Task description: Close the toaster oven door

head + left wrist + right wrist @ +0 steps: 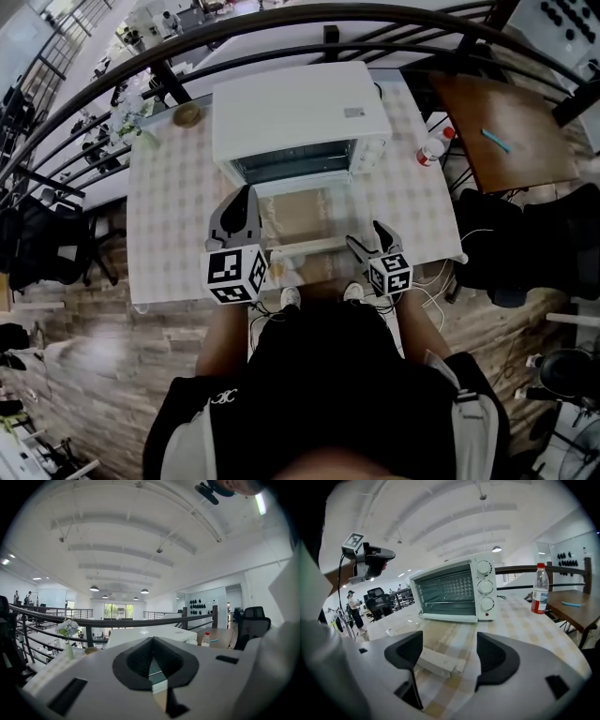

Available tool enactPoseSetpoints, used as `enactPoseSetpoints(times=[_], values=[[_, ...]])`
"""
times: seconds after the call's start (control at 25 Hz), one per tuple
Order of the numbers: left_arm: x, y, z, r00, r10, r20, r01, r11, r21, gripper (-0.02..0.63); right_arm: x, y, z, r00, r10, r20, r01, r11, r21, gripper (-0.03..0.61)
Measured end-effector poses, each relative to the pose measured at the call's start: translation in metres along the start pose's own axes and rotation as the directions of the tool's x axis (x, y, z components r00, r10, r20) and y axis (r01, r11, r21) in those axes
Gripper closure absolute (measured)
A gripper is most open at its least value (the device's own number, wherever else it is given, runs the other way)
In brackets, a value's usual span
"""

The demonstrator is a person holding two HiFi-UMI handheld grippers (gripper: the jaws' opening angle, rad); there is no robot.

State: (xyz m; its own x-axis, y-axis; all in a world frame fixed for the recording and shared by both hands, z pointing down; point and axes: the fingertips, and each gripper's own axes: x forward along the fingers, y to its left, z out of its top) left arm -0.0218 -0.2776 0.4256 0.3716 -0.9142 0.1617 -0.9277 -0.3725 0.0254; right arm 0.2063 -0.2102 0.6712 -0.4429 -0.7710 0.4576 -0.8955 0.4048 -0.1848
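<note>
Two claws hover at the near edge of a checkered tabletop point(178, 216); on it stands a white toaster oven point(300, 112), its glass door point(300, 217) swung fully down and lying flat towards the person, with the white handle point(305, 247) at the door's near edge; the left claw point(246, 194) is held above the door's left side with its jaws shut together on nothing; the right claw point(447, 641) is low at the handle's right end, its jaws wide apart, and the handle shows between them with neither pad pressing on it; a red-capped plastic bottle point(433, 147) stands just right of the oven.
</note>
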Motion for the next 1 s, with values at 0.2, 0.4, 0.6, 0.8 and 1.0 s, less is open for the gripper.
enactPoseSetpoints(times=[0.2, 0.4, 0.6, 0.8, 1.0], values=[[-0.001, -0.002, -0.002, 1.000, 0.003, -0.010, -0.003, 1.000, 0.008, 0.600, 0.002, 0.009, -0.031, 0.995, 0.069, -0.075, -0.068, 0.997, 0.020, 0.190], [0.001, -0.002, 0.000, 1.000, 0.015, -0.014, -0.015, 1.000, 0.018, 0.600, 0.008, 0.013, -0.055, 0.984, 0.055, -0.169, -0.082, 0.985, -0.155, 0.189], [0.000, -0.002, 0.003, 0.999, 0.028, -0.016, -0.028, 0.998, 0.050, 0.600, 0.021, 0.004, -0.071, 0.976, 0.023, -0.214, -0.049, 0.992, -0.117, 0.189], [-0.005, 0.000, 0.001, 0.999, 0.042, -0.022, -0.040, 0.997, 0.066, 0.600, 0.032, -0.003, -0.078, 0.976, 0.013, -0.219, -0.014, 1.000, -0.001, 0.243], [-0.009, 0.007, 0.005, 0.998, 0.061, -0.017, -0.060, 0.996, 0.066, 0.600, 0.038, 0.004, -0.078, 0.976, 0.007, -0.218, -0.008, 1.000, -0.002, 0.358]])
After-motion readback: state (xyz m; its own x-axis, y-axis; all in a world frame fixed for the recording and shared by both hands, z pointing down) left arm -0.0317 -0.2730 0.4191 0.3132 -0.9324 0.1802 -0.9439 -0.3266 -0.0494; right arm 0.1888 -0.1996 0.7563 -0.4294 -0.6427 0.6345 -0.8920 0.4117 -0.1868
